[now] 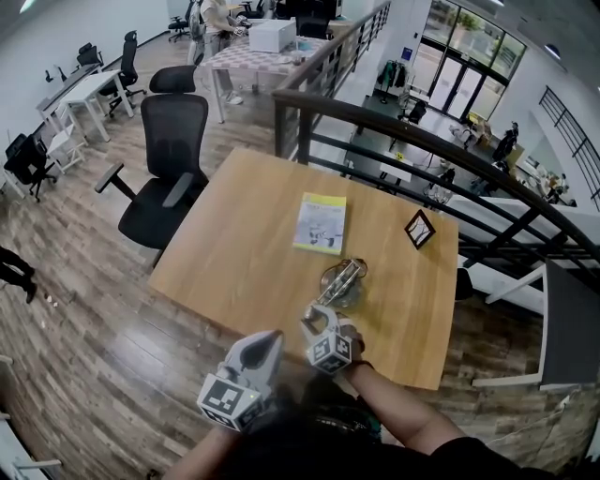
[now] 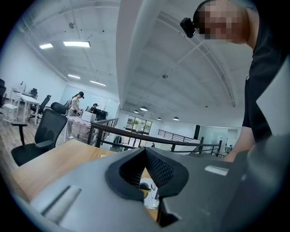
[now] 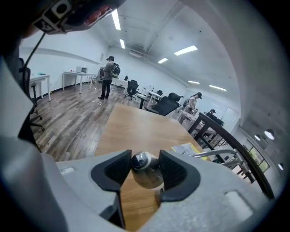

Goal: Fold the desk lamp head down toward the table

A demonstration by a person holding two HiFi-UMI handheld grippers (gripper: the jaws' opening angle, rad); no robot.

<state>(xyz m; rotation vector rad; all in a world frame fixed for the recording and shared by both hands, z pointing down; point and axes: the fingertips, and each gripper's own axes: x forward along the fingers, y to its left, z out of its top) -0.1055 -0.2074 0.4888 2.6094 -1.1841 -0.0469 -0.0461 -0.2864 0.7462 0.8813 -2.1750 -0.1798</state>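
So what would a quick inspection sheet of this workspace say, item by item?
surface: wooden table, light top.
job's things: metal desk lamp on the table's near half; its lamp head sits between the right jaws.
clutter: booklet; small framed card.
grippers: right gripper closed on the lamp head; left gripper shut, empty, off the lamp.
cables: nothing seen.
surroundings: black office chair, dark railing, person at a far desk.
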